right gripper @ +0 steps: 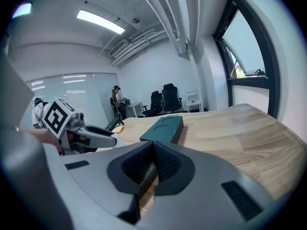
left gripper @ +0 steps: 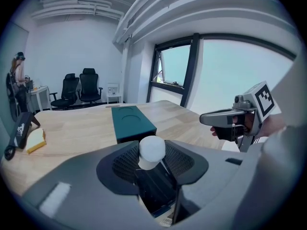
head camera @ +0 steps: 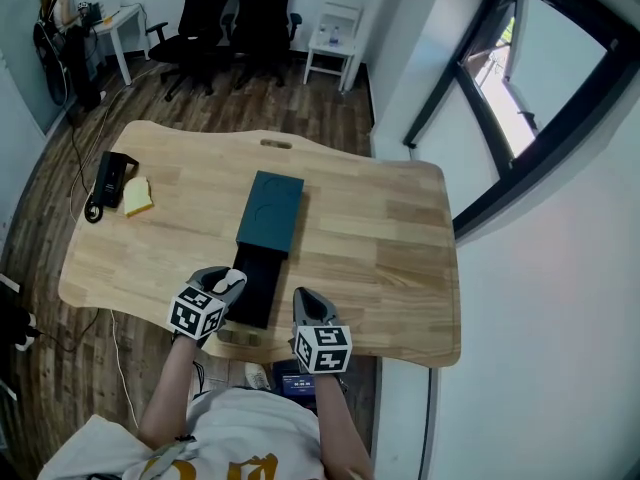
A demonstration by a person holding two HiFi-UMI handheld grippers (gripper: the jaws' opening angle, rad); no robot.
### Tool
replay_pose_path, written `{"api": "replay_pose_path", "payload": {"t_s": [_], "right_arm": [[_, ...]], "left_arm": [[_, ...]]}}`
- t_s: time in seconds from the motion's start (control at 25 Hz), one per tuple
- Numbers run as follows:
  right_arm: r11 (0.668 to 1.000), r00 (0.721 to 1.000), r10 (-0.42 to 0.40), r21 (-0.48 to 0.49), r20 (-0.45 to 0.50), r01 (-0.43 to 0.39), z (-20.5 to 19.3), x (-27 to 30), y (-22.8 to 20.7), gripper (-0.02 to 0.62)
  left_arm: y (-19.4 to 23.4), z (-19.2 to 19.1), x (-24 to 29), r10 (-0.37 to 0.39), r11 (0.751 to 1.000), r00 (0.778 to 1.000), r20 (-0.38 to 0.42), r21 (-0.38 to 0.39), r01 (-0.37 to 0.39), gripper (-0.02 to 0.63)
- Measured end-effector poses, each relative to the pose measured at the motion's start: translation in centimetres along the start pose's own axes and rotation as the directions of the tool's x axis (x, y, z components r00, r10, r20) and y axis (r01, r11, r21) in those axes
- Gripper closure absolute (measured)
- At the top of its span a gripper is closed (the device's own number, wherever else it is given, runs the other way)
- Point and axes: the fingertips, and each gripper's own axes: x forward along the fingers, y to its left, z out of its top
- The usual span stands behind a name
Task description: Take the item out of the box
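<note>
Wooden table [head camera: 400, 238], seen from above, bearing a dark teal box [head camera: 271, 211] near its centre. The box's black inner tray [head camera: 258, 286] is slid out toward the person at the near edge. The left gripper [head camera: 226, 284] sits over this tray, with its jaws pinching a small white rounded item [left gripper: 152, 150] that is lifted clear of the tray. The right gripper [right gripper: 152, 164] is just beside the tray, with its jaws pressed together on nothing. A yellow sponge-like block [head camera: 137, 197] lies well apart, at the table's left.

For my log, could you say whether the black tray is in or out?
Partly out: the black tray juts from the near end of the teal box.
</note>
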Motion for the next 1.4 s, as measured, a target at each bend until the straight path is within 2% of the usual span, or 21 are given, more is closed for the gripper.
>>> {"api": "replay_pose_path", "payload": {"t_s": [0.24, 0.44, 0.6, 0.8, 1.4], "right_arm": [[0.999, 0.999, -0.046, -0.004, 0.029, 0.046, 1.1, -0.1, 0.1, 0.591], [0.997, 0.997, -0.067, -0.034, 0.044, 0.069, 2.0, -0.4, 0.4, 0.591], [0.996, 0.995, -0.07, -0.05, 0.066, 0.073, 2.7, -0.5, 0.8, 0.591], [0.995, 0.994, -0.07, -0.068, 0.089, 0.076, 3.3, -0.8, 1.2, 0.591], [0.989, 0.988, -0.11, -0.088, 0.107, 0.12, 3.4, -1.5, 0.3, 0.591]], "left_arm": [[-0.1, 1.4, -1.2, -0.036, 0.998, 0.998, 0.044, -0.055, 0.038, 0.436], [-0.1, 3.6, -2.4, -0.019, 0.999, 0.995, 0.098, -0.032, 0.022, 0.436], [0.2, 5.2, -3.3, 0.014, 1.0, 0.992, 0.127, 0.016, -0.016, 0.436], [0.0, 6.1, -4.4, 0.005, 1.0, 0.985, 0.174, -0.022, -0.001, 0.436], [-0.5, 6.2, -4.6, 0.0, 1.0, 0.984, 0.179, -0.024, 0.004, 0.436]]}}
